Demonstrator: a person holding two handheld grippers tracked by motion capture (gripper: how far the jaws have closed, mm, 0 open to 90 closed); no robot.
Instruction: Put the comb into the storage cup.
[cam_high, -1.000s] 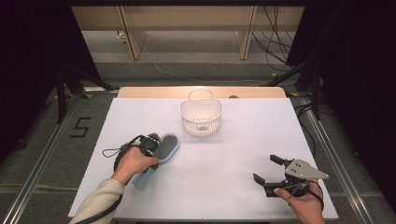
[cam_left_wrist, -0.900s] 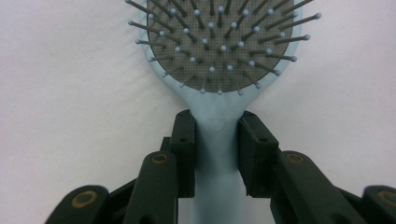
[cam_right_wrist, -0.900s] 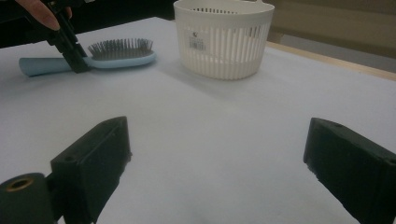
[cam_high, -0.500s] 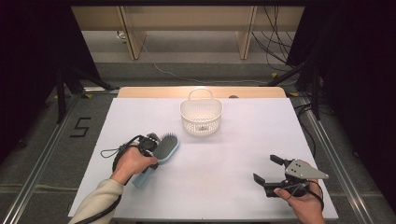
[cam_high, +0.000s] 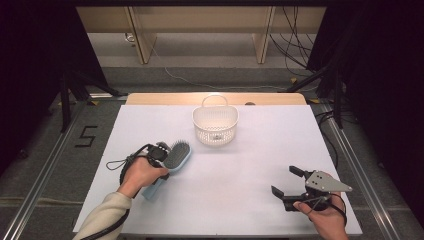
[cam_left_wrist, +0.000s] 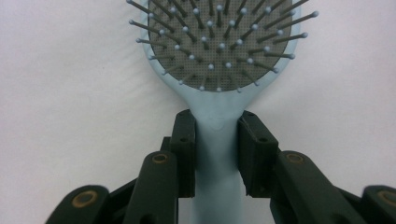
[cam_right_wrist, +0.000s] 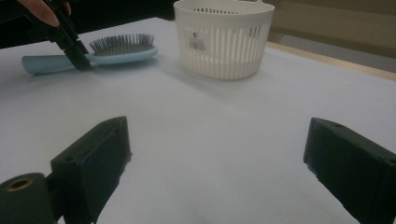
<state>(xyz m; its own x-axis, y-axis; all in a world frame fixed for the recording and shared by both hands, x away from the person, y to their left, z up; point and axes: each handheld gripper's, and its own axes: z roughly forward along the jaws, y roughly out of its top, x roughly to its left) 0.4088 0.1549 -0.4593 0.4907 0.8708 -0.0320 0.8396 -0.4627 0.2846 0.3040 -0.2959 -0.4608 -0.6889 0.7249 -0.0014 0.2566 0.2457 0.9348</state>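
Note:
A light blue hairbrush (cam_high: 176, 154) lies bristles-up on the white table, left of the middle. My left gripper (cam_high: 162, 159) is shut on the neck of its handle; in the left gripper view both black jaws press the sides of the handle (cam_left_wrist: 217, 154), just below the bristle pad (cam_left_wrist: 219, 46). My right gripper (cam_high: 285, 181) rests near the front right edge, open with nothing between its jaws (cam_right_wrist: 219, 140). The right gripper view also shows the hairbrush (cam_right_wrist: 116, 49) flat on the table with the left gripper (cam_right_wrist: 77, 58) on it.
A white slotted basket (cam_high: 215, 125) with a handle stands at the back middle of the table, beyond and to the right of the brush. The white sheet (cam_high: 250, 165) covers the table; a wooden strip (cam_high: 150, 98) runs along its far edge. Metal rails flank both sides.

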